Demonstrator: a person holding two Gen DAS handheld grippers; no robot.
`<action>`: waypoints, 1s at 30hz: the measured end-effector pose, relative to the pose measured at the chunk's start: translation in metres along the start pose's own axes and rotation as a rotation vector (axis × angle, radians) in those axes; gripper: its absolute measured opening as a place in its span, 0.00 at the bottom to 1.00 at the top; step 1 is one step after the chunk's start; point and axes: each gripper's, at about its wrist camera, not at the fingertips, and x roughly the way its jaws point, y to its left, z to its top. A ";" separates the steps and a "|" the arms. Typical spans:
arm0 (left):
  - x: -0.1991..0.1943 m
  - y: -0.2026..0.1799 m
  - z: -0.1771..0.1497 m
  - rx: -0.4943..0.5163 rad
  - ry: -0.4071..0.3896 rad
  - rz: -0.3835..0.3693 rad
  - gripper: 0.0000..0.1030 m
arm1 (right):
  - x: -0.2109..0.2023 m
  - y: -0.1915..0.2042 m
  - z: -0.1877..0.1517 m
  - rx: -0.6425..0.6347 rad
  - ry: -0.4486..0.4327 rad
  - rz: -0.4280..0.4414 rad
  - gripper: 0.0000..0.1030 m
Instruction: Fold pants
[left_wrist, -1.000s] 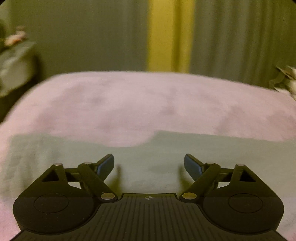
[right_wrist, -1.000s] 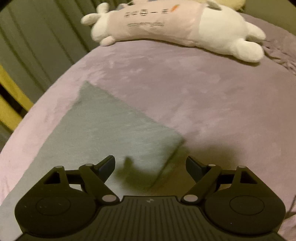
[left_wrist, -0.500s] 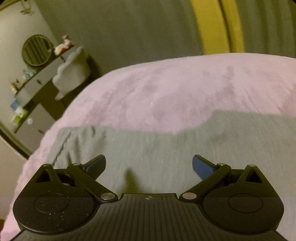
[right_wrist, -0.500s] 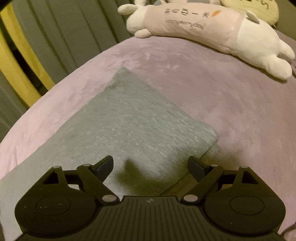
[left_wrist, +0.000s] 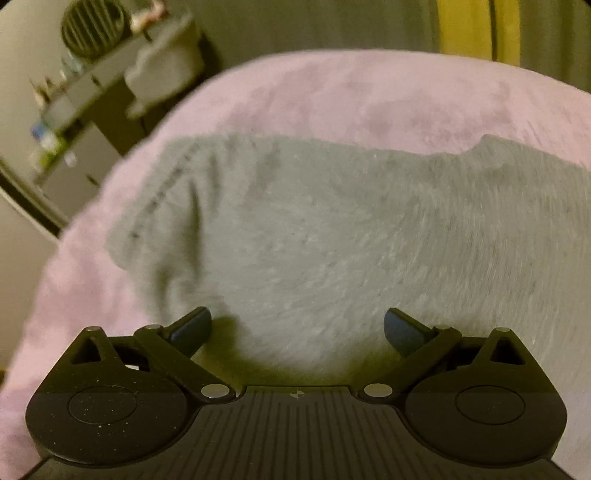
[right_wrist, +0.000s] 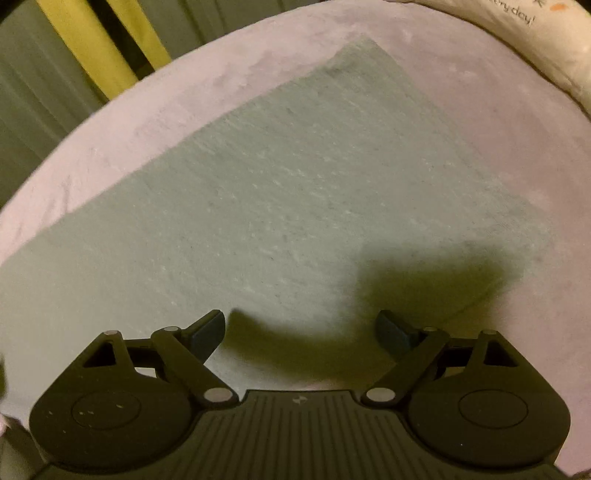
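Grey pants (left_wrist: 314, 236) lie flat on a pink bed cover (left_wrist: 369, 96). In the left wrist view their gathered waistband end (left_wrist: 155, 206) lies at the left, near the bed's edge. My left gripper (left_wrist: 297, 328) is open and empty, low over the pants near that end. In the right wrist view the pants (right_wrist: 277, 192) run as a long flat strip to a squared leg end (right_wrist: 369, 55) at the far side. My right gripper (right_wrist: 300, 330) is open and empty, close above the cloth, and casts a shadow on it.
A dresser (left_wrist: 85, 99) with a round mirror and small items stands beyond the bed's left edge. Grey and yellow curtains (right_wrist: 74, 48) hang behind the bed. A long white and pink plush toy (right_wrist: 535, 37) lies at the far right of the bed.
Both grippers have dropped closer to the pants. The left view has swung left to the waistband end. The right view has moved over the leg, and the plush toy has slid almost out of view.
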 end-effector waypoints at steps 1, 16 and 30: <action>-0.016 0.001 -0.007 -0.002 -0.014 -0.001 0.99 | -0.001 0.002 0.000 -0.024 0.000 -0.024 0.88; -0.090 -0.047 -0.060 -0.147 -0.129 -0.351 0.99 | -0.029 0.042 -0.014 -0.275 -0.107 -0.158 1.00; -0.085 -0.051 -0.066 -0.181 -0.127 -0.369 1.00 | -0.065 -0.003 -0.008 -0.300 -0.235 -0.087 1.00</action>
